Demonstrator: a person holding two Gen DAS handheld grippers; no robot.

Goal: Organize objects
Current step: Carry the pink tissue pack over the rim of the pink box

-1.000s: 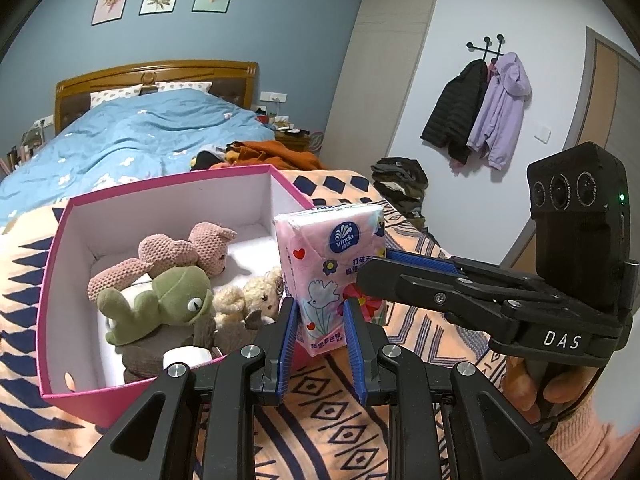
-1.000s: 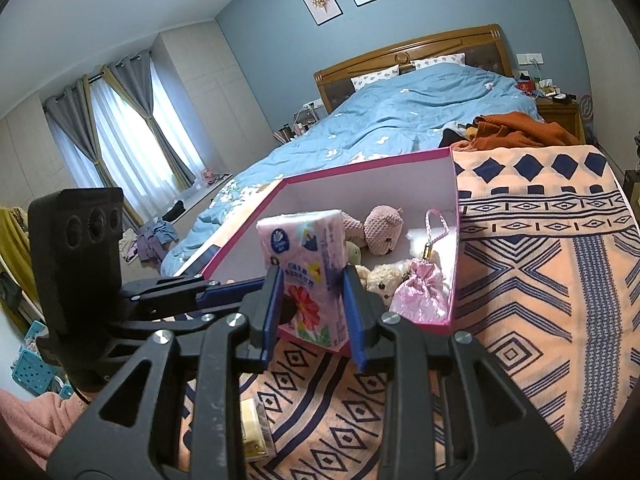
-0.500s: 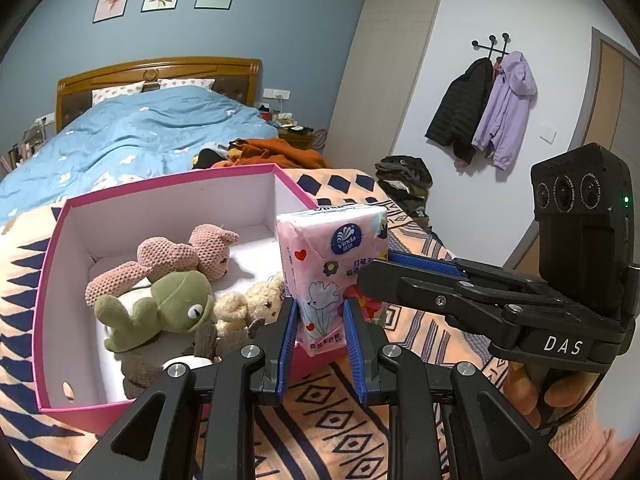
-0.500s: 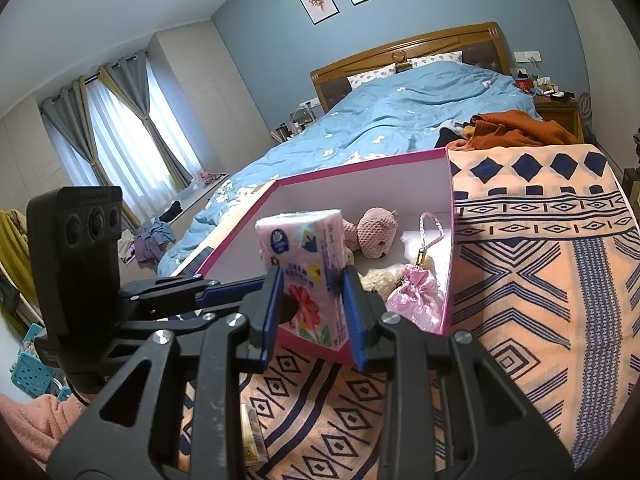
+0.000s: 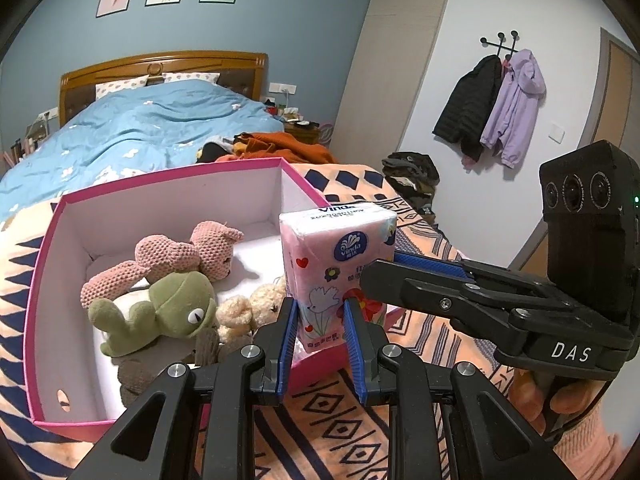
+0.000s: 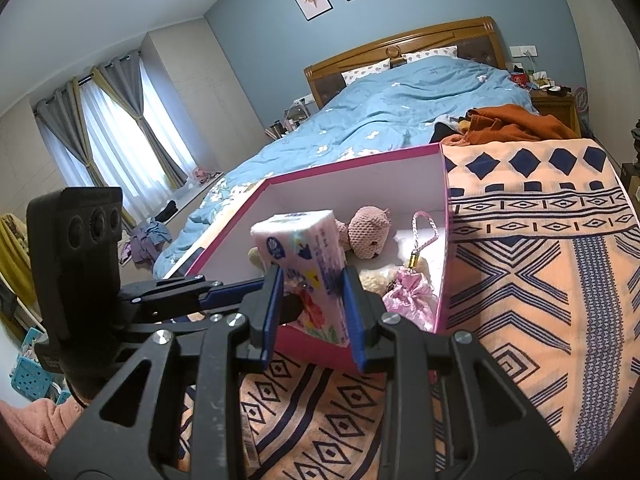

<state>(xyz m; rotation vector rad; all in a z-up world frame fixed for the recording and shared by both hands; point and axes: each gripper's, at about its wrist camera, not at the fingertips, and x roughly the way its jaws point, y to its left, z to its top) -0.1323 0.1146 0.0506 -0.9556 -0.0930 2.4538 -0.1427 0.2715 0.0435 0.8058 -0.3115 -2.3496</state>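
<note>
Both grippers pinch the tissue pack [image 5: 336, 276] together, left gripper [image 5: 320, 316] low, right gripper [image 6: 312, 296] from the side, fingers pressed into its soft wrap. It's upright above the pink box [image 5: 168, 184] rim, likely steadying it for the drop beside the plush toys [image 5: 168, 280].

Both fisheye views evenly lit, soft indoor light, no harsh glare. Right wrist: curtained window [image 6: 116, 140] far left is the brightest patch, slightly blown out. Heavy barrel distortion, walls and wooden headboard [image 6: 404, 54] bow, black vignette in the corners. Focus sharp across near and far, no motion blur. Soft shadows inside the pink-rimmed box [image 5: 168, 200] under the green frog plush [image 5: 168, 308]; near wall of the box shaded. Faint sheen on the tissue pack [image 5: 340, 264] wrapper. Colours slightly cool and muted.
</note>
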